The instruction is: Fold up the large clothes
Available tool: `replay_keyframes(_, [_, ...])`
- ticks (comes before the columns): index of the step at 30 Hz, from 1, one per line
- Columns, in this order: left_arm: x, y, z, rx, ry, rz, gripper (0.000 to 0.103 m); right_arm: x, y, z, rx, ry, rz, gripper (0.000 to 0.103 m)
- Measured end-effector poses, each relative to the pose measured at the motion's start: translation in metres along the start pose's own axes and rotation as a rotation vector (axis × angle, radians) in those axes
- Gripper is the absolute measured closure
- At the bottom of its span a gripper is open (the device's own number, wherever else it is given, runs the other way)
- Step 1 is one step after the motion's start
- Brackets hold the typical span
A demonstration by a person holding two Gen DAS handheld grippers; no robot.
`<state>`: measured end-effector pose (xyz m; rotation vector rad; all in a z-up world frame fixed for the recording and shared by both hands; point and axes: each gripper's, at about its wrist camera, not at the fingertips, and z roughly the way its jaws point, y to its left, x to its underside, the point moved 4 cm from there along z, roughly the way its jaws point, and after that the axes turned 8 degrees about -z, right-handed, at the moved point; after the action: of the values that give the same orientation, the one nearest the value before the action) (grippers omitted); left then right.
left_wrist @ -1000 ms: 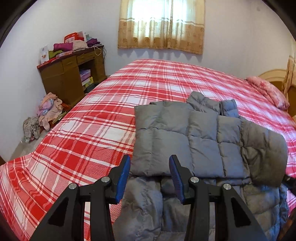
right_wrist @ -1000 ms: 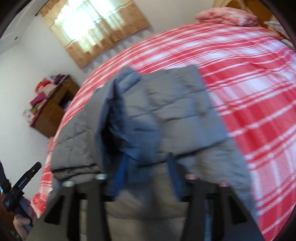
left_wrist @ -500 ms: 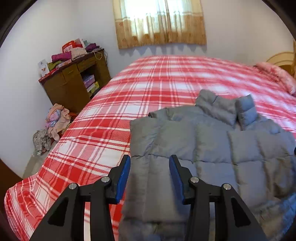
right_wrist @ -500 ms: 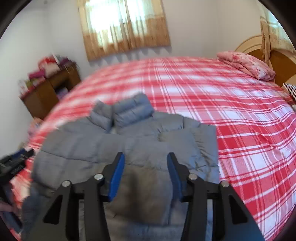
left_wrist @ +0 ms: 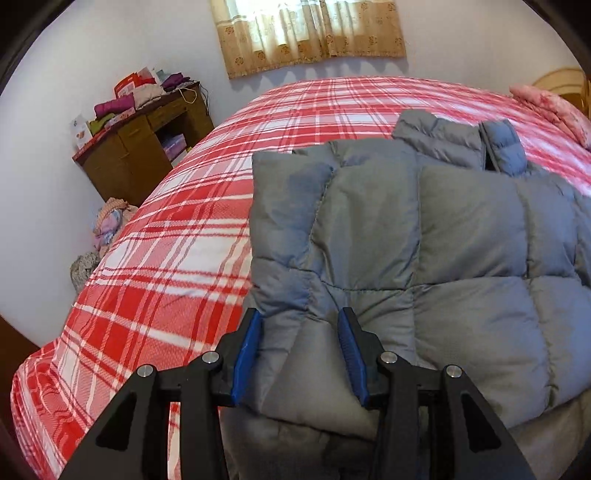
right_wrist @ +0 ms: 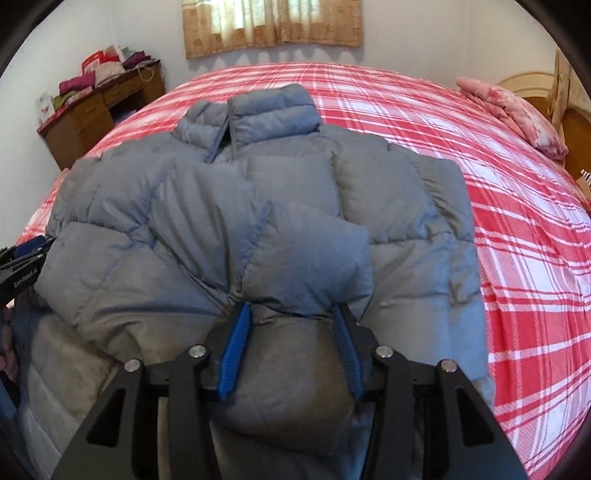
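A grey quilted puffer jacket lies on the red plaid bed, collar towards the window, both sleeves folded in across its front. My left gripper is open, its blue pads straddling the folded left sleeve edge. In the right wrist view the jacket fills the middle. My right gripper is open, with the puffy folded sleeve end bulging between its fingers. The left gripper shows at the left edge of the right wrist view.
A wooden desk piled with clothes and boxes stands by the far left wall, with clothes heaped on the floor beside it. A pink pillow and wooden headboard are at the right. A curtained window is behind the bed.
The right gripper has laid the right sleeve down across the jacket and stands open over it. Both grippers have come down close onto the jacket's near part.
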<state>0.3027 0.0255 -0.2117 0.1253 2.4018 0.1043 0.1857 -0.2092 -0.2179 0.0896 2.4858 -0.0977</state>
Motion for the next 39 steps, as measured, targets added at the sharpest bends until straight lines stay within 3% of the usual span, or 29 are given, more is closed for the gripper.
replay_keyframes(5, [0.01, -0.004, 0.008, -0.034, -0.013, 0.01, 0.057, 0.006, 0.0, 0.001, 0.017, -0.02, -0.003, 0.053])
replay_keyframes(9, [0.007, -0.007, 0.014, -0.058, -0.014, 0.015, 0.057, 0.008, 0.011, 0.003, 0.106, -0.059, -0.053, 0.053])
replay_keyframes(15, [0.007, -0.006, 0.015, -0.073, -0.012, 0.003, 0.053, 0.008, 0.008, 0.002, 0.097, -0.068, -0.033, 0.051])
replay_keyframes(17, [0.005, -0.002, 0.013, -0.046, 0.004, -0.015, 0.053, 0.006, 0.01, 0.0, 0.11, -0.062, -0.054, 0.049])
replay_keyframes(20, [0.002, 0.008, 0.002, -0.02, 0.039, -0.047, 0.054, 0.001, 0.005, -0.01, 0.061, -0.056, -0.041, 0.048])
replay_keyframes(28, [-0.029, 0.003, -0.034, 0.077, 0.067, -0.064, 0.054, -0.045, -0.018, -0.073, 0.015, -0.204, 0.077, 0.047])
replay_keyframes(36, [-0.061, -0.015, -0.056, -0.015, -0.053, -0.022, 0.053, -0.075, -0.025, -0.067, -0.017, -0.231, 0.138, 0.047])
replay_keyframes(39, [-0.065, -0.017, -0.06, 0.007, -0.08, -0.038, 0.053, -0.079, -0.026, -0.07, -0.023, -0.258, 0.16, 0.047])
